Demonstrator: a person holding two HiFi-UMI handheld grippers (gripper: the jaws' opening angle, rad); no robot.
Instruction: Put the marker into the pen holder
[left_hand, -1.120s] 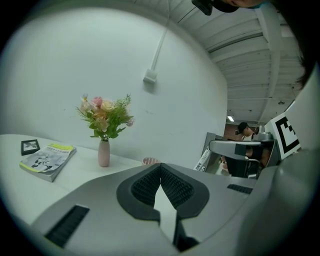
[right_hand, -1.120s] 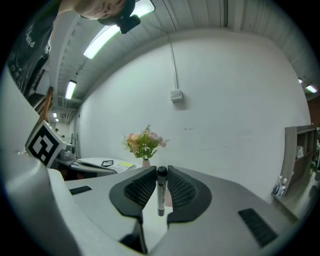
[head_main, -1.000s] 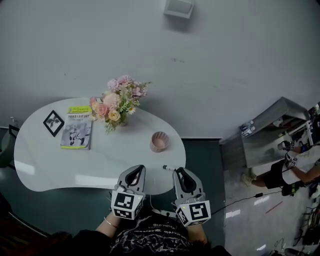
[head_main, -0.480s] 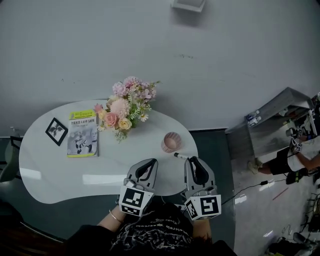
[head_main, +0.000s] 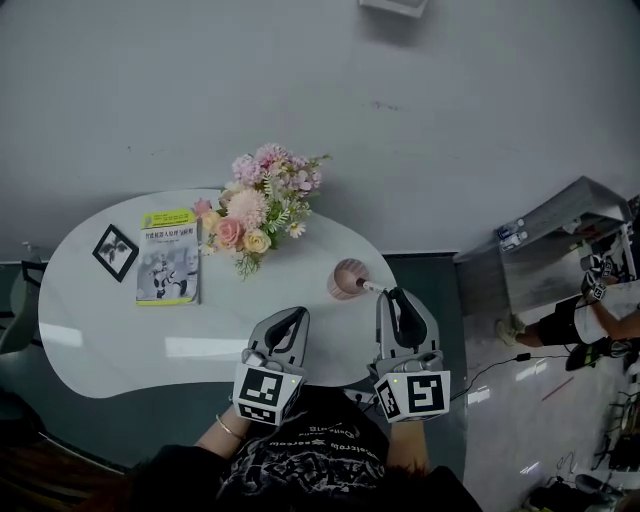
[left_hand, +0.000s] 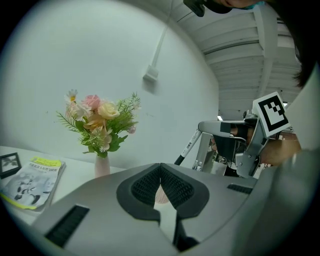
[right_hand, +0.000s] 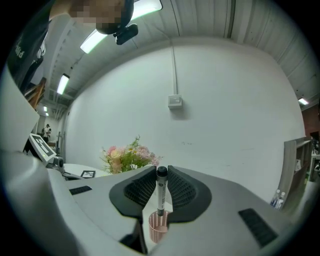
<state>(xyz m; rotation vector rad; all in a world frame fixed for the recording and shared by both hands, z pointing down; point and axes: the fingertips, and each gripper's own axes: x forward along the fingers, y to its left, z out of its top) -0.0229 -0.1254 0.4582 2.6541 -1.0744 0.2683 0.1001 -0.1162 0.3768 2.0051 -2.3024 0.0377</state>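
Observation:
The pink mesh pen holder (head_main: 345, 277) stands near the right end of the white table (head_main: 120, 320). My right gripper (head_main: 392, 297) is shut on the marker (head_main: 371, 288), a white barrel with black ends. The marker's far end sits at the holder's right rim. In the right gripper view the marker (right_hand: 161, 192) stands upright between the pads, its lower end just above the holder (right_hand: 158, 229). My left gripper (head_main: 295, 319) hovers over the table's front edge, to the left, shut with nothing in it. From the left gripper view the marker (left_hand: 188, 146) slants down, and the holder (left_hand: 161, 195) shows through the jaw gap.
A vase of pink and cream flowers (head_main: 262, 205) stands at the back of the table, left of the holder. A booklet (head_main: 168, 256) and a small black picture frame (head_main: 115, 252) lie further left. Grey shelving (head_main: 560, 240) and a person stand at the far right, on the floor.
Both grippers have moved forward over the table. The right one carried the marker from near the table's front edge up to the pen holder's rim.

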